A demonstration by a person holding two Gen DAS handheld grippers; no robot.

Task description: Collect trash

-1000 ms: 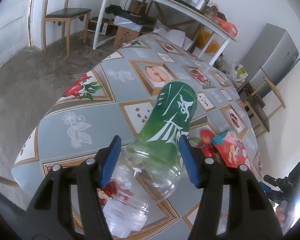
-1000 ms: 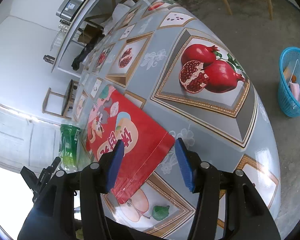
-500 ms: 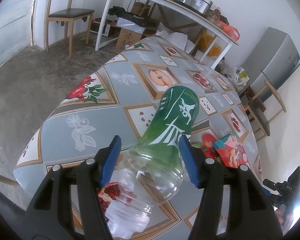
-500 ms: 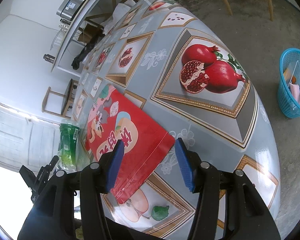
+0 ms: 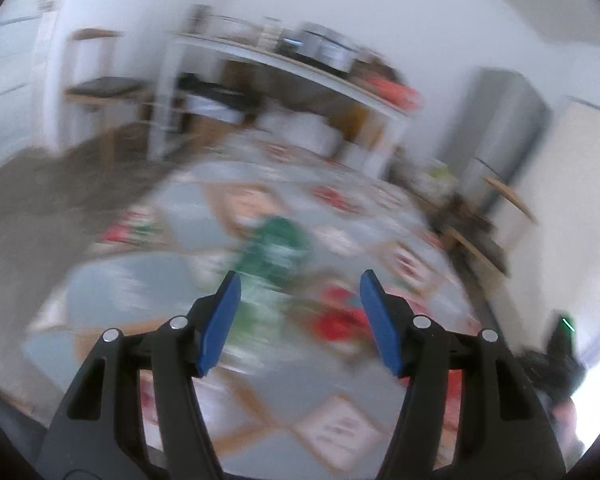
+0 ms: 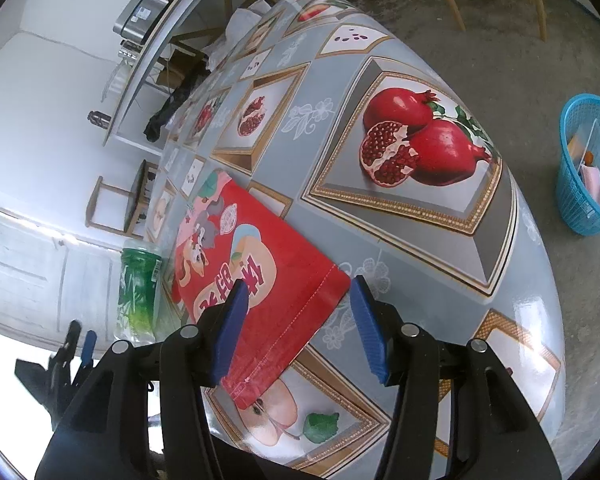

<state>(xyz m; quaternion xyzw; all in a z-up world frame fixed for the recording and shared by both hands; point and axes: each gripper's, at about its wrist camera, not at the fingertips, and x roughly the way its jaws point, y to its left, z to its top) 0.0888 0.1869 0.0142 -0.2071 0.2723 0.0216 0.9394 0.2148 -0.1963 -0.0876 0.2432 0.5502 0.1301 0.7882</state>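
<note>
A clear plastic bottle with a green label (image 6: 138, 288) stands on the fruit-print tablecloth (image 6: 380, 240). It shows blurred in the left wrist view (image 5: 276, 252), ahead of my open left gripper (image 5: 300, 320) and apart from its blue pads. A red printed bag (image 6: 252, 272) lies flat on the table. My right gripper (image 6: 296, 328) is open and empty just above the bag's near corner. The left gripper's tips (image 6: 76, 344) show at the lower left of the right wrist view, below the bottle.
A blue basket (image 6: 588, 176) with trash stands on the floor to the right of the table. A white shelf table (image 5: 292, 68), a chair (image 5: 100, 92) and a grey fridge (image 5: 500, 128) stand beyond the table.
My left gripper has pulled back and up from the bottle, which now stands free ahead of the pads. The left view is motion-blurred. The right gripper has not moved.
</note>
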